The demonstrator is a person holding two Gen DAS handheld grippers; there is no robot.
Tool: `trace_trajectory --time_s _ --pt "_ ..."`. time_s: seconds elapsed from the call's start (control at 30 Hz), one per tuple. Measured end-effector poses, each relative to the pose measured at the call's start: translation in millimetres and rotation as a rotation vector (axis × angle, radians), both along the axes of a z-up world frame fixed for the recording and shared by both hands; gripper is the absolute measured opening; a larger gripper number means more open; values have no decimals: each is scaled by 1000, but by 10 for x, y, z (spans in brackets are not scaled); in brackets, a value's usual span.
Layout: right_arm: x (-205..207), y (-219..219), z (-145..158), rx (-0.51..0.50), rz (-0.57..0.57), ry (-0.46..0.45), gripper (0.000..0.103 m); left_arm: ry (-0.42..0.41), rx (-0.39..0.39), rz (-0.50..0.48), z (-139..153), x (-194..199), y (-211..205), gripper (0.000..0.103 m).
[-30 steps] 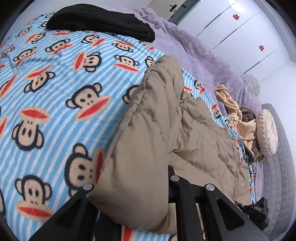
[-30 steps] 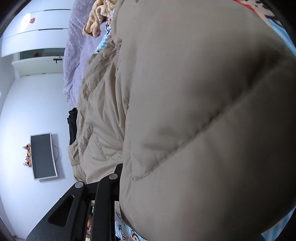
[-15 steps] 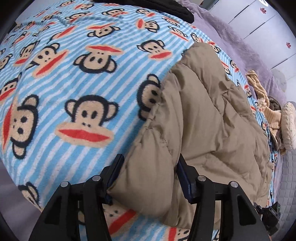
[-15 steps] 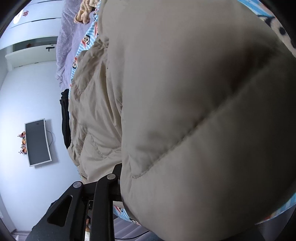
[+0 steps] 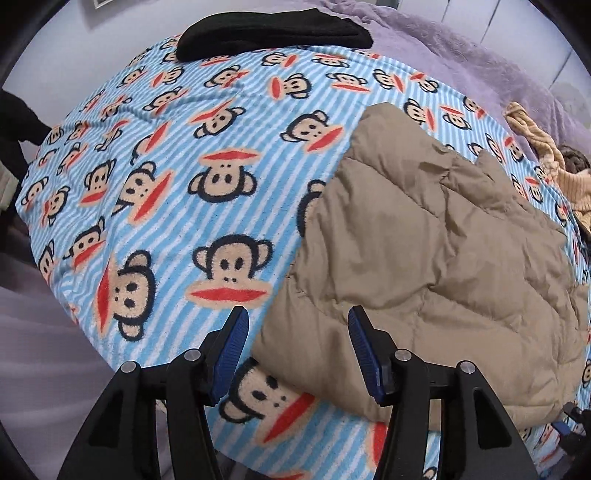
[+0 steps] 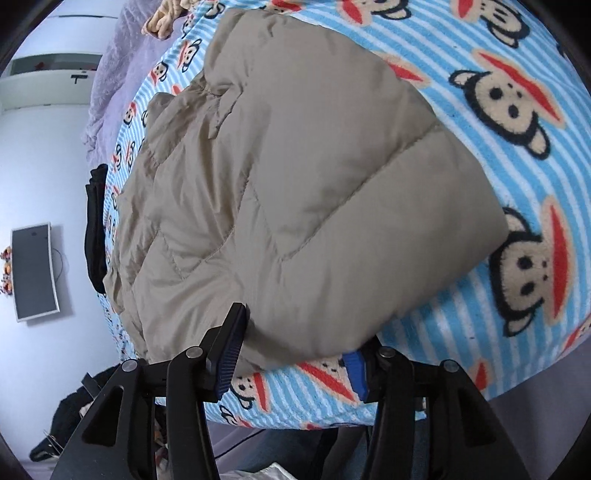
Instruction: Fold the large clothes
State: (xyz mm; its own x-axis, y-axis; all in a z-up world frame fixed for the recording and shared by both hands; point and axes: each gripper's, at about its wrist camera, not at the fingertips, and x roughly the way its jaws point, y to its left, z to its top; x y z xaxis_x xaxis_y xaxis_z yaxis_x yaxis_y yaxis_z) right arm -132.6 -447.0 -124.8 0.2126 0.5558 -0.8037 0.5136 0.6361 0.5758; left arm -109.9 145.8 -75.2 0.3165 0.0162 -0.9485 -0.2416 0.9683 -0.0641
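Lying on the monkey-print blanket (image 5: 155, 221) that covers the bed, the tan puffer jacket (image 5: 424, 258) looks doubled over on itself, its quilted panels stacked in a thick, rounded bundle; that suggests one fold is laid and both hands are letting go. The left gripper (image 5: 295, 350) has its jaws standing apart, pads clear of the fabric: the jacket's near corner sits between and just beyond them, resting on the blanket rather than held. The right gripper (image 6: 295, 354) has jaws that are opening, with the jacket's (image 6: 314, 203) puffy lower edge bulging over the gap between them; the right pad is partly hidden under that edge, so contact there is hard to rule out, but nothing looks pinched. A black garment (image 5: 273, 33) lies at the blanket's far end, well apart, and a beige knit piece (image 5: 535, 155) sits beyond the jacket's far side.
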Motion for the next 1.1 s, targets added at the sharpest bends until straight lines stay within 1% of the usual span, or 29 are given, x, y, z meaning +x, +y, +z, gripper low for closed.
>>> trace_trajectory --time_s 0.1,0.23,0.3,0.37,0.4,0.43,0.47,0.5,0.53,0.57,0.7,0.77,0.87,0.97,1.1 --pt "-111 -35 185 -27 45 -22 53 -10 -1 -35 133 -35 -155 58" --pt "-204 -10 351 -28 63 -63 53 -11 -9 -64 262 -95 -358 58" --pt "-256 -51 341 -9 68 -79 53 -6 -6 -82 321 -158 -468 58" --pt "-212 37 376 1 85 -86 54 7 -12 -98 358 -214 -547 58" --pt "-136 148 393 1 95 -88 54 11 -17 -105 374 -243 -578 58" --pt "-127 176 408 -3 113 -89 54 11 -18 -112 389 -268 -609 66" --pt "-75 270 407 -8 126 -89 54 10 -14 -117 405 -284 -632 78" --pt "-52 342 426 -12 138 -90 54 1 -6 -118 419 -296 -642 100" --pt "-45 373 444 -14 150 -92 54 -19 5 -121 450 -306 -653 103" --pt "-41 392 445 -16 156 -93 54 -28 11 -136 465 -300 -662 103" --pt "41 565 510 -31 157 -109 54 -13 13 -205 443 -162 -655 103" --pt "94 655 536 -39 152 -121 54 -1 14 -231 436 -87 -614 103" --pt "179 819 527 -37 134 -114 54 6 12 -266 420 38 -527 103" --pt "290 1082 523 -36 152 -111 61 30 8 -297 353 189 -430 103" --pt "402 1424 494 -43 164 -98 64 53 -8 -321 241 342 -308 103"
